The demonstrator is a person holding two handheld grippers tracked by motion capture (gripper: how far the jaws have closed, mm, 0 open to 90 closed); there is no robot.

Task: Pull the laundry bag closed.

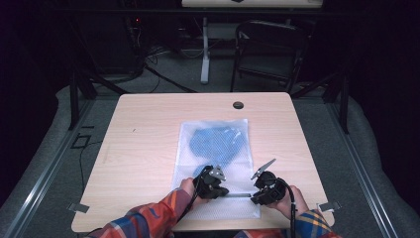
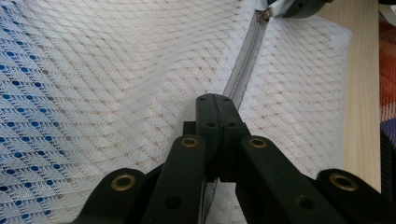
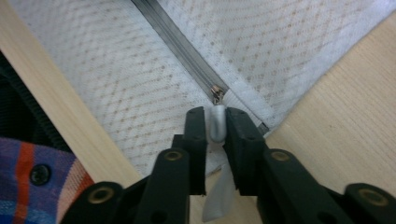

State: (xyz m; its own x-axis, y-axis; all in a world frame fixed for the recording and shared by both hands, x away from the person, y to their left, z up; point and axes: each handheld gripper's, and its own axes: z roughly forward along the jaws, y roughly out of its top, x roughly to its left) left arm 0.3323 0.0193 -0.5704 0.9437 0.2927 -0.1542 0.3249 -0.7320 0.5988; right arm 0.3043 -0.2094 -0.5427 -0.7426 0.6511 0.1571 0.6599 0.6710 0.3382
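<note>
White mesh zippered laundry bag [image 1: 214, 148] lay flat on the light wooden table [image 1: 143, 148], a blue fabric item [image 1: 215, 143] inside it. Left gripper [image 2: 215, 100] jaws were together, seemingly pinching mesh beside the grey zipper [image 2: 243, 74]. Right gripper [image 3: 216, 114] was clamped on the grey zipper pull tab [image 3: 217, 126] near the bag's corner, at the table's near edge
</note>
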